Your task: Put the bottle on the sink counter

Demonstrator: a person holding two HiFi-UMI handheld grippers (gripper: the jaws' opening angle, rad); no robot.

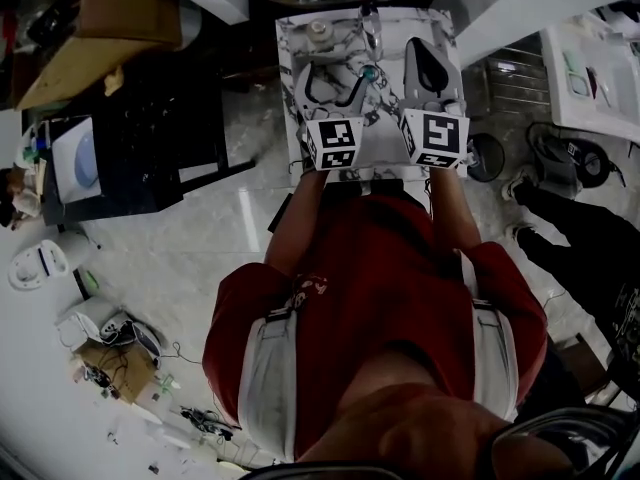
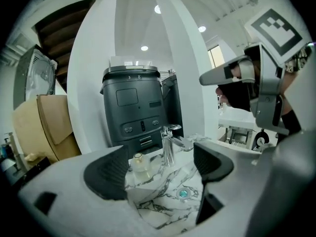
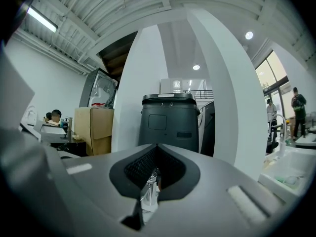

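A small clear bottle (image 1: 319,30) with a pale cap stands upright on the back left corner of the marble sink counter (image 1: 295,43). In the left gripper view the bottle (image 2: 138,163) shows just beyond the left pad, beside the chrome faucet (image 2: 169,144). My left gripper (image 1: 333,83) hangs open over the basin, holding nothing, and its open jaws (image 2: 159,168) frame the drain (image 2: 183,193). My right gripper (image 1: 426,56) hovers over the sink's right side, shut and empty. In its own view the right gripper (image 3: 155,174) leaves only a thin slit.
A tall dark machine (image 2: 133,107) and a white pillar (image 2: 182,68) stand behind the sink. A cardboard box (image 1: 90,38) sits at the far left, by a black stand (image 1: 150,158). Cables and small devices (image 1: 110,338) litter the floor. A second person's dark legs (image 1: 590,258) are at the right.
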